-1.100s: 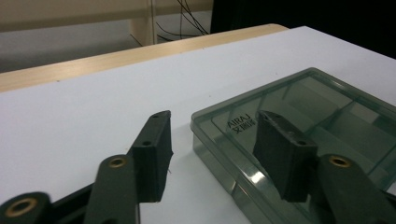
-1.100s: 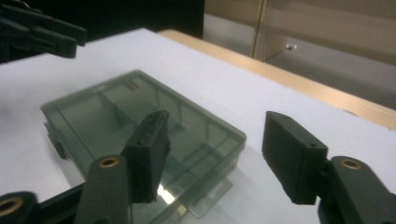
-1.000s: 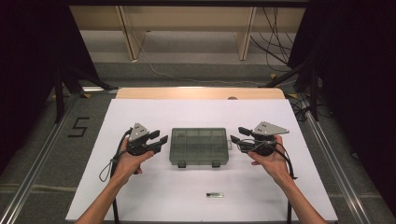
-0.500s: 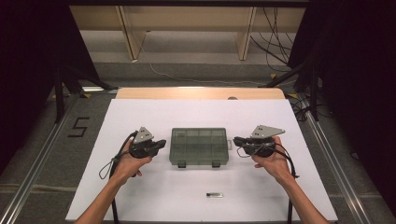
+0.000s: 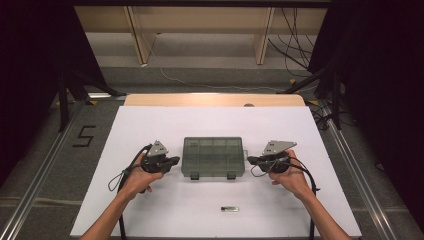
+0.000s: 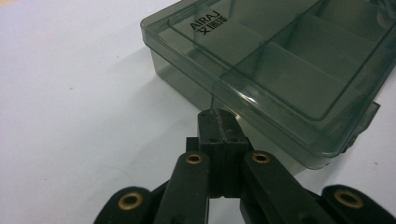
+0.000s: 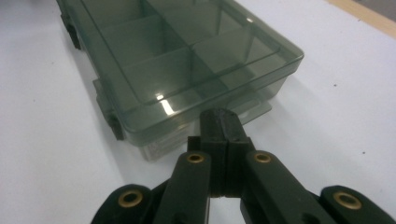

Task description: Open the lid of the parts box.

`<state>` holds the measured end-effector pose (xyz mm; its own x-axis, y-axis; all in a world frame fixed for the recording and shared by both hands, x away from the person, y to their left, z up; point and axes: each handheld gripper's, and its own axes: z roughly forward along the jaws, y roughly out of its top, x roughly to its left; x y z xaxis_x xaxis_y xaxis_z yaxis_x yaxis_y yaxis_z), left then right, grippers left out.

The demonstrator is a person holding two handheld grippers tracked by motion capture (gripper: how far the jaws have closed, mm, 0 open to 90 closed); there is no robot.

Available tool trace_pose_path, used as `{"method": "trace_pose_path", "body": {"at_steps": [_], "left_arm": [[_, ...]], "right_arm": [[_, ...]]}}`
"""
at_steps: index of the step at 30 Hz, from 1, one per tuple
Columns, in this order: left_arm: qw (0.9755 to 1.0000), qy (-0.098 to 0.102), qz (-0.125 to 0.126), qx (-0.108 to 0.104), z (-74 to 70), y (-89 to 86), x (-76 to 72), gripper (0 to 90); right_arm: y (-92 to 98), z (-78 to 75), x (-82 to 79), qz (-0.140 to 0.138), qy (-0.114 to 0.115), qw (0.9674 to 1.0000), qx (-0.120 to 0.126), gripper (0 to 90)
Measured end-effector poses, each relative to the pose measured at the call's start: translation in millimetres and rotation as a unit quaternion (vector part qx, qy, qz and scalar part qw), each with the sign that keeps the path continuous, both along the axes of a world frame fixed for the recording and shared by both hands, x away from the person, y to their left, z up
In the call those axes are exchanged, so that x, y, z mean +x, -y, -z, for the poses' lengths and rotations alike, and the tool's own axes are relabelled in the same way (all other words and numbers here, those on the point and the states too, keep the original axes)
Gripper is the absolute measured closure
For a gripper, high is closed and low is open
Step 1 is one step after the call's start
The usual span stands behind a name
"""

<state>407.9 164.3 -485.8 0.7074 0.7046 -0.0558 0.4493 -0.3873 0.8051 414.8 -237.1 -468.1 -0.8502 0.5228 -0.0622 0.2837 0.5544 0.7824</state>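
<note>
Sitting shut, smoky compartment box, compartments empty, btwn closed tongs.

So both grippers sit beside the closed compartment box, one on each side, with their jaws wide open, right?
Not quite: both the left gripper and right gripper have their jaws shut, as each gripper view shows. The rest holds: they flank the closed compartment box.

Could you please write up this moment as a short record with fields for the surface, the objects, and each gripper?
surface: white table
box: smoky clear compartment box, lid shut, at table centre, latches toward the person
small item: small dark item near the front edge, too small to identify
left gripper: jaws shut, empty, tips close to the box's left side
right gripper: jaws shut, empty, tips close to the box's right side
</note>
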Motion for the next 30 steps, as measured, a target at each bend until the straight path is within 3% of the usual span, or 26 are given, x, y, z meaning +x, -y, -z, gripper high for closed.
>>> {"method": "trace_pose_path", "body": {"at_steps": [1,2,6,7,10,11,12,19,23,24,30], "left_arm": [[1.0,0.0,0.0,0.0,0.0,0.0,0.0,89.6],[0.9996,-0.006,0.016,0.024,-1.2,-3.1,0.8,89.6],[0.9992,0.0,0.025,0.031,-0.4,-1.8,0.5,89.6],[0.9996,-0.007,0.023,0.018,1.0,0.4,-0.3,89.6],[0.9999,-0.004,0.017,0.002,1.9,2.9,-1.3,89.6],[0.9999,-0.004,0.017,0.002,1.9,2.9,-1.3,89.6],[0.9994,-0.005,0.03,0.018,0.8,1.0,-0.8,89.6],[0.9994,-0.008,0.03,0.011,1.0,3.7,-2.5,89.7],[0.9994,-0.006,0.033,0.014,1.4,4.2,-3.5,89.6],[0.999,-0.003,0.038,0.023,0.9,3.2,-2.7,89.7],[0.9991,-0.005,0.038,0.02,0.6,3.0,-3.4,89.6]], "right_arm": [[-0.2,0.5,0.1,-0.002,0.0,1.0,0.0,90.0],[-0.5,1.2,0.3,-0.007,-0.002,1.0,-0.002,90.0],[-2.8,3.1,-0.4,-0.013,-0.005,0.9999,-0.004,90.0],[-4.5,4.5,-1.2,-0.016,-0.007,0.9998,-0.01,90.0],[-6.0,6.4,-1.4,-0.024,-0.01,0.9995,-0.018,90.0],[-6.3,7.1,-1.1,-0.028,-0.009,0.9993,-0.021,90.0],[-6.4,7.5,-1.5,-0.029,-0.011,0.9992,-0.026,90.0],[-7.2,8.2,-1.9,-0.039,-0.016,0.9988,-0.026,90.0],[-7.8,9.4,-2.2,-0.043,-0.018,0.9986,-0.025,90.0],[-7.7,8.7,-2.4,-0.043,-0.017,0.9985,-0.028,90.0],[-7.0,8.7,-2.1,-0.042,-0.023,0.9986,-0.023,90.0]]}}
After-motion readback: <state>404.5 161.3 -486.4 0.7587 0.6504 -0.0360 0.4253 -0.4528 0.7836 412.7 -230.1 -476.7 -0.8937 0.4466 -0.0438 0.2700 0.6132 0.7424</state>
